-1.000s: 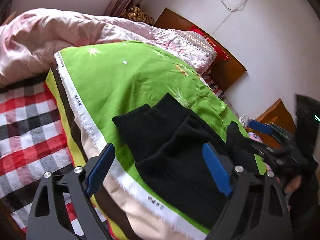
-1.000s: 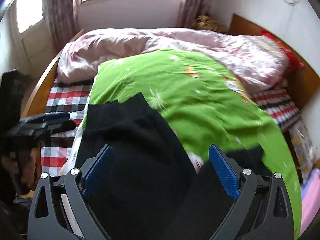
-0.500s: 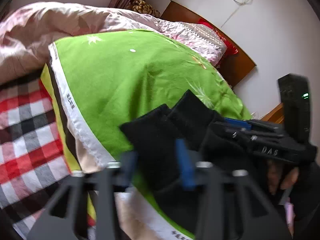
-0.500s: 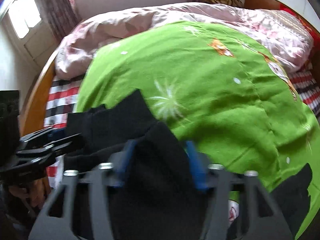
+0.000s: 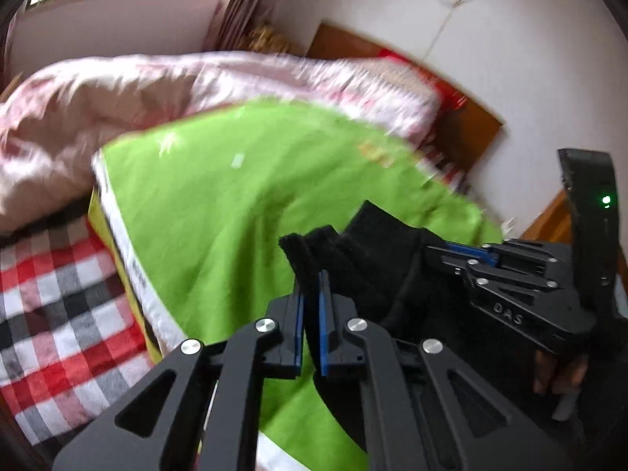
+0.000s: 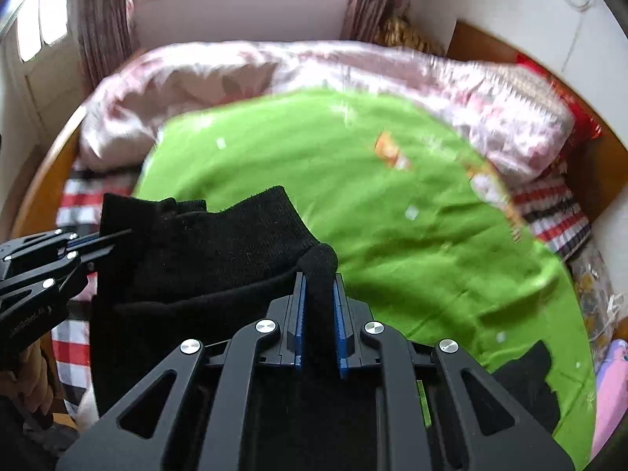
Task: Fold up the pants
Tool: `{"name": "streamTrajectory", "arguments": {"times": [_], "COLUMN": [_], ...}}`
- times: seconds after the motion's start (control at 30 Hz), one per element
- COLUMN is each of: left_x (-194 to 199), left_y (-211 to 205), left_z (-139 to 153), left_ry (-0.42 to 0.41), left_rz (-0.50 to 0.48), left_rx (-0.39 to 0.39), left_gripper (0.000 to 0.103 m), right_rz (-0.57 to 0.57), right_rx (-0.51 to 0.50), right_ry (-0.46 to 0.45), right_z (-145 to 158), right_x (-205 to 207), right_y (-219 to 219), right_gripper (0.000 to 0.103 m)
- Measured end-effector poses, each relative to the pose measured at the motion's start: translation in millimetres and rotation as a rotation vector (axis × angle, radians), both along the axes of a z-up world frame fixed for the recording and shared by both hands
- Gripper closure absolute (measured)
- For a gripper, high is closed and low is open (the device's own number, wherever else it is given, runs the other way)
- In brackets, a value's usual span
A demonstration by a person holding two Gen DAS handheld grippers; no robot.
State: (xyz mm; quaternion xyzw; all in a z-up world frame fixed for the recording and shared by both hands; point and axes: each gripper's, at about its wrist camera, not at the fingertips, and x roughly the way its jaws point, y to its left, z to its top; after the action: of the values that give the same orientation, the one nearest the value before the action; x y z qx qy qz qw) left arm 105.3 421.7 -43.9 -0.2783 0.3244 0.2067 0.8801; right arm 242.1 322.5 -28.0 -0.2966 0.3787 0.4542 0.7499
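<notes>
A: Pants (image 6: 219, 251), black knit. Lifted off the green sheet (image 6: 392, 216) at the near edge of the bed, bunched between both claws. One dark corner (image 6: 526, 373) lies on the sheet, low right in the right view.

B: Left claw (image 5: 310, 314)?

A: Narrow. Blue pads (image 5: 322, 314) pinch a thin ribbed edge of the pants (image 5: 353, 251), which sticks up above the fingertips. Cloth hangs below and to the right.

B: Right claw (image 6: 318, 314)?

A: Pads (image 6: 300, 314) closed on a thicker roll of cloth, a rounded fold poking out over the tips. In the left view the right claw (image 5: 463, 249) sits just beside, to the right, its tips buried in the same bundle. In the right view the left claw (image 6: 106, 241) comes in from the left, touching the cuff end.

B: Around that?

A: Green sheet has a white border (image 5: 133, 259) along its left side. Under it, a red, white and black checked cover (image 5: 59, 306). Pink quilt (image 6: 235, 78) heaped across the far side. Wooden headboard (image 5: 412, 78) against the white wall at right. Curtains (image 6: 102, 19) and window behind the bed. Background blurred in both views.
</notes>
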Motion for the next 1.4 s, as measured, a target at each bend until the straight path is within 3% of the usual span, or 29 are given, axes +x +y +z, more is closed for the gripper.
{"name": "streamTrajectory", "arguments": {"times": [0.07, 0.1, 0.13, 0.17, 0.23, 0.3, 0.37, 0.4, 0.47, 0.53, 0.63, 0.77, 0.87, 1.0, 1.07, 1.1, 1.13, 1.27, 1.4], "left_x": [6.2, 4.0, -1.1, -4.5, -21.3, -43.4, -57.4, -62.8, -66.4, -59.4, -39.9, -13.0, 9.4, 10.5, 9.8, 8.0, 1.6, -22.3, -52.5], "left_y": [2.8, 1.2, -0.1, -0.1, 3.7, -0.8, -14.1, -26.7, -50.6, -75.4, -105.6, -130.1, -131.2, -134.5, -131.0, -127.5, -121.7, -95.4, -48.6], "left_z": [-20.9, -24.5, -22.4, -20.2, -6.4, 15.7, 35.3, 45.2, 57.5, 61.9, 54.8, 27.9, -9.2, -18.3, -17.8, -15.8, -11.3, 14.4, 34.9], "left_ry": [0.054, 0.039, 0.04, 0.044, 0.041, -0.016, -0.067, -0.094, -0.131, -0.124, -0.093, -0.013, 0.124, 0.149, 0.146, 0.139, 0.125, -0.01, -0.12], "left_rz": [-0.003, -0.018, -0.013, -0.001, 0.083, 0.127, 0.091, 0.038, -0.069, -0.184, -0.308, -0.393, -0.389, -0.391, -0.39, -0.38, -0.364, -0.294, -0.1], "left_rx": [-0.007, 0.02, 0.049, 0.058, 0.079, 0.117, 0.138, 0.146, 0.168, 0.189, 0.166, 0.134, 0.121, 0.148, 0.132, 0.119, 0.1, 0.013, -0.03], "left_gripper": [0.09, 0.088, 0.079, 0.056, 0.033, 0.031, 0.016, 0.013, 0.002, 0.002, 0.002, 0.002, 0.002, 0.001, 0.002, 0.002, 0.002, 0.002, 0.002], "right_rz": [-0.055, -0.086, -0.106, -0.114, -0.13, -0.136, -0.166, -0.192, -0.244, -0.352, -0.498, -0.618, -0.63, -0.627, -0.628, -0.639, -0.634, -0.517, -0.329], "right_rx": [0.02, 0.038, 0.045, 0.047, 0.086, 0.186, 0.278, 0.327, 0.387, 0.425, 0.46, 0.482, 0.524, 0.515, 0.522, 0.538, 0.552, 0.565, 0.525], "right_ry": [0.003, 0.041, 0.074, 0.092, 0.132, 0.199, 0.22, 0.222, 0.227, 0.244, 0.336, 0.451, 0.558, 0.636, 0.626, 0.616, 0.586, 0.405, 0.26], "right_z": [-7.4, -6.6, -3.6, -0.2, 15.9, 40.9, 63.3, 74.7, 85.9, 85.4, 63.5, 22.0, -2.9, -28.3, -29.1, -28.6, -24.4, 25.4, 77.7], "right_x": [7.3, 13.5, 17.8, 20.5, 26.6, 31.1, 32.9, 35.0, 41.8, 56.4, 76.4, 82.7, 82.7, 86.8, 86.0, 84.3, 81.4, 48.6, 4.1], "right_y": [-1.4, -4.9, -8.5, -11.6, -24.3, -46.9, -77.7, -101.8, -143.6, -199.6, -264.2, -315.4, -323.6, -306.6, -302.2, -301.4, -302.0, -278.1, -213.2], "right_gripper": [0.083, 0.078, 0.067, 0.056, 0.038, 0.036, 0.03, 0.023, 0.02, 0.02, 0.023, 0.028, 0.031, 0.041, 0.057, 0.081, 0.085, 0.087, 0.087]}}
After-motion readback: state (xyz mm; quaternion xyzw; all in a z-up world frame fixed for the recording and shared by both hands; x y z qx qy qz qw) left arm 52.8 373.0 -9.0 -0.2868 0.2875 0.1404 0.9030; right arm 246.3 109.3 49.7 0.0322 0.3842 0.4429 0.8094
